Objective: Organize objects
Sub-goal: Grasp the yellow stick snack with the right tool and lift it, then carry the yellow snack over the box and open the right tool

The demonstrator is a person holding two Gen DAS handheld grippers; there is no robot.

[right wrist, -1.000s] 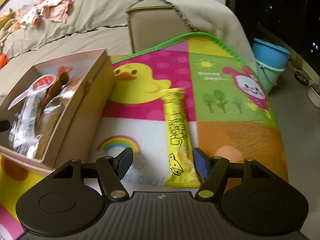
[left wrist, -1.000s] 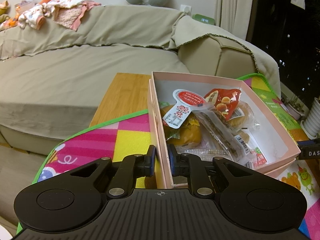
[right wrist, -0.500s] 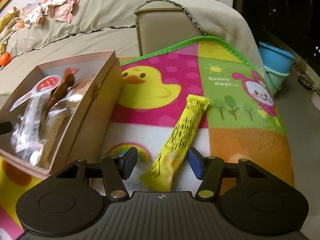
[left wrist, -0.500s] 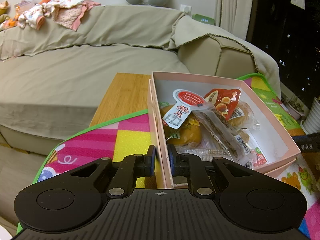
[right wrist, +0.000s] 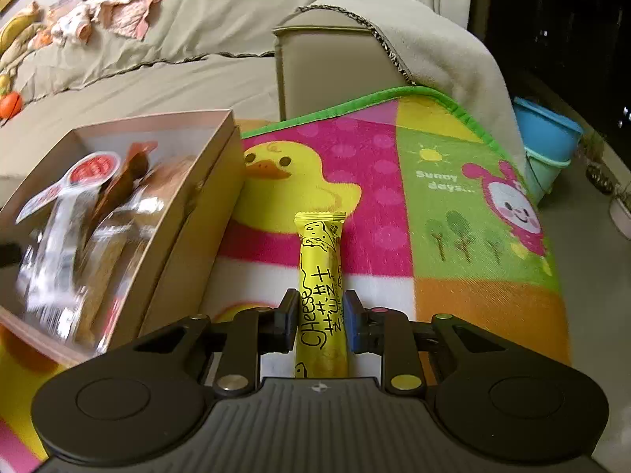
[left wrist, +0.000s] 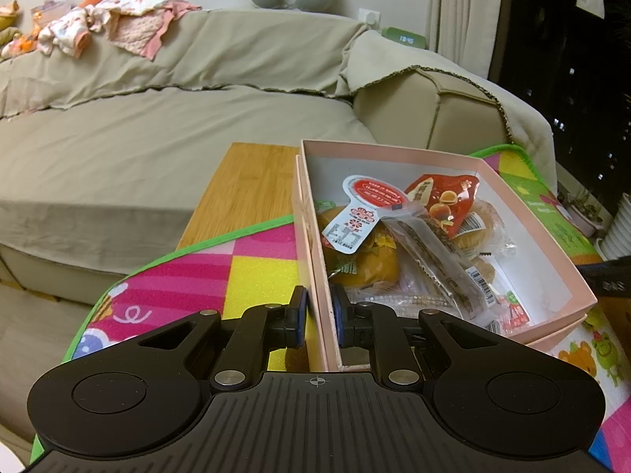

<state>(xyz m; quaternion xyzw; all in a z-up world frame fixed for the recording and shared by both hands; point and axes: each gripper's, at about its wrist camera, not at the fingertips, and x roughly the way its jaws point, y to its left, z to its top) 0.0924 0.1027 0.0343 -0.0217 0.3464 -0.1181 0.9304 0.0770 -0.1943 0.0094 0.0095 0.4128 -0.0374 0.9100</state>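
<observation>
Currently right hand-held gripper (right wrist: 320, 321) has just closed onto the yellow cheese stick packet (right wrist: 321, 295), lying on the play mat (right wrist: 453, 205) right of the pink box (left wrist: 532, 236). Left hand-held gripper (left wrist: 318, 317) clamps the box's near wall.

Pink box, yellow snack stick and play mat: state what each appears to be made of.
Pink box: likely matte cardboard; thin, stiff walls with crisp folded corners and no shine.
Yellow snack stick: probably glossy plastic film; printed wrapper with a crimped, serrated end seal.
Play mat: seemingly soft woven or foam-backed fabric; fine textured surface, printed cartoons, stitched green edging. Its backing is hidden.
</observation>
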